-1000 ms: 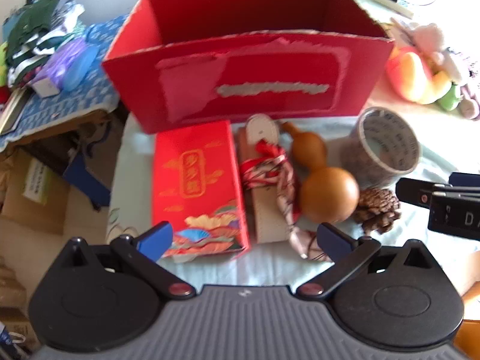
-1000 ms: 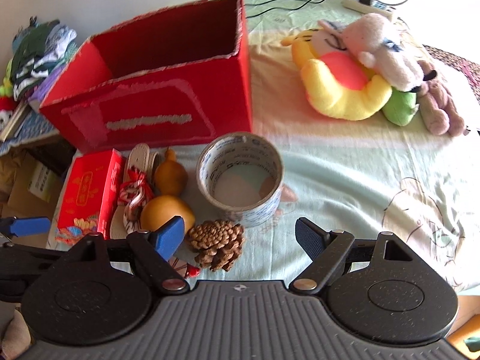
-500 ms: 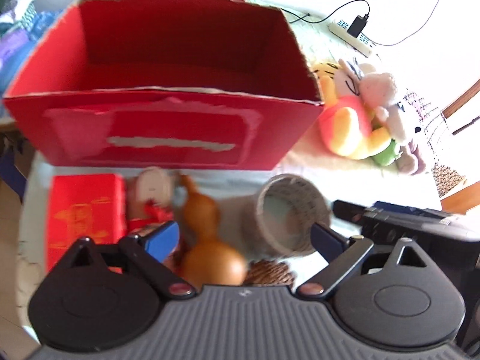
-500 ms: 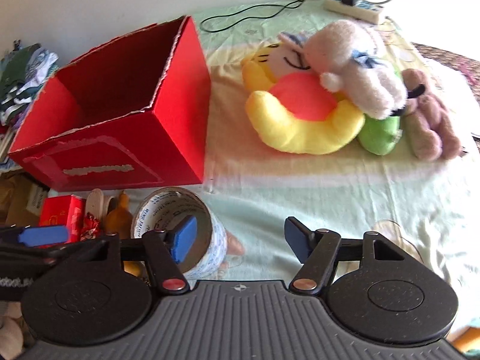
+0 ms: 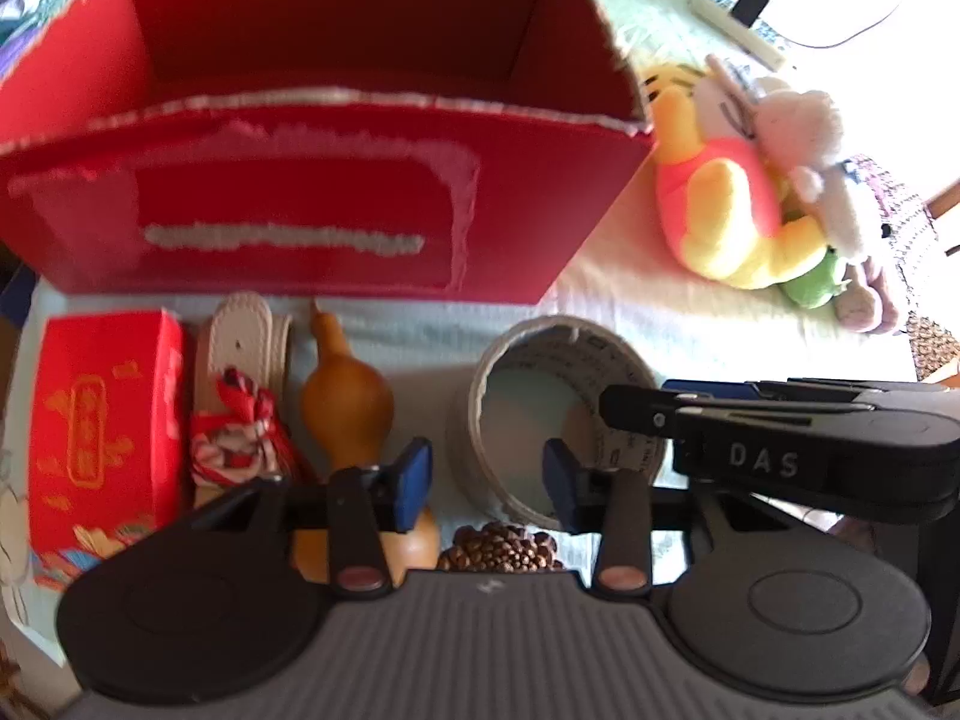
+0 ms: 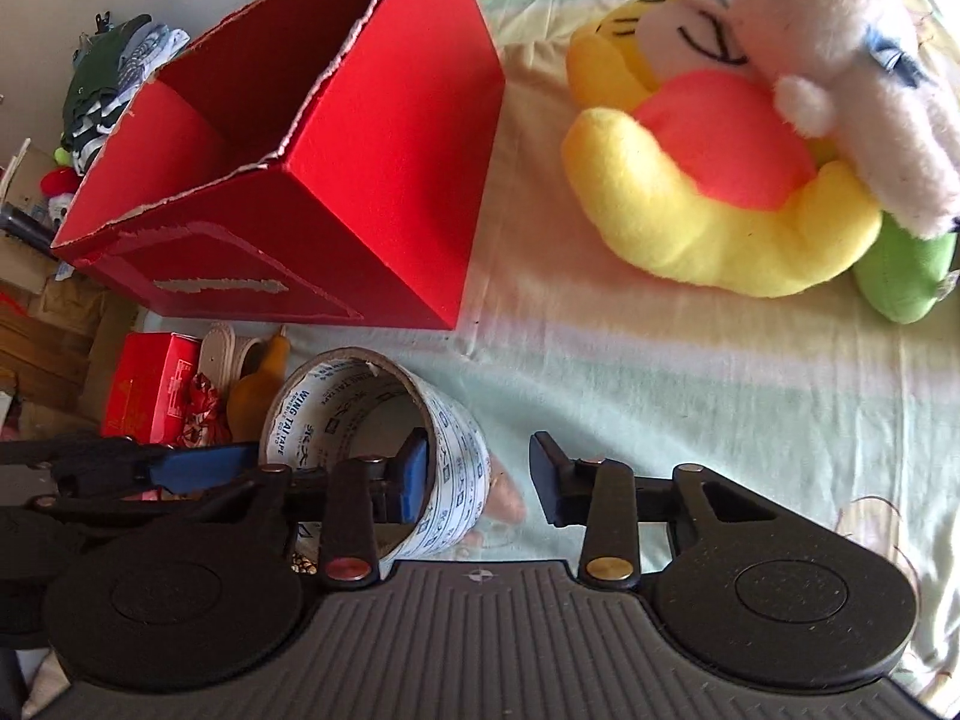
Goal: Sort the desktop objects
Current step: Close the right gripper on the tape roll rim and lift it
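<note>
**Red box at the back, both grippers closing around the tape roll**

Red cardboard fills the rear of the table: an open box (image 5: 312,192) with torn edges, standing upright on a pale green cloth (image 6: 660,372). In front of it, from the left of the left wrist view, lie a small red printed carton (image 5: 102,420), a cream sandal sole (image 5: 243,342) with a red-and-white knotted cord (image 5: 240,438) on it, an orange-brown gourd (image 5: 345,402), then a roll of printed tape (image 5: 558,414) standing on its edge face, hollow upward. A pine cone (image 5: 501,549) sits just in front of the roll.

The left gripper (image 5: 486,480) has its jaws closing around the roll's near left wall, one blue pad outside and one inside; whether they press it yet is unclear. The right gripper (image 6: 477,483) is closing too, astride the roll's right wall, left pad inside the hollow, right pad outside and still apart from the tape.

Further right, a heap of plush toys (image 6: 750,168) lies well apart from the box.
</note>
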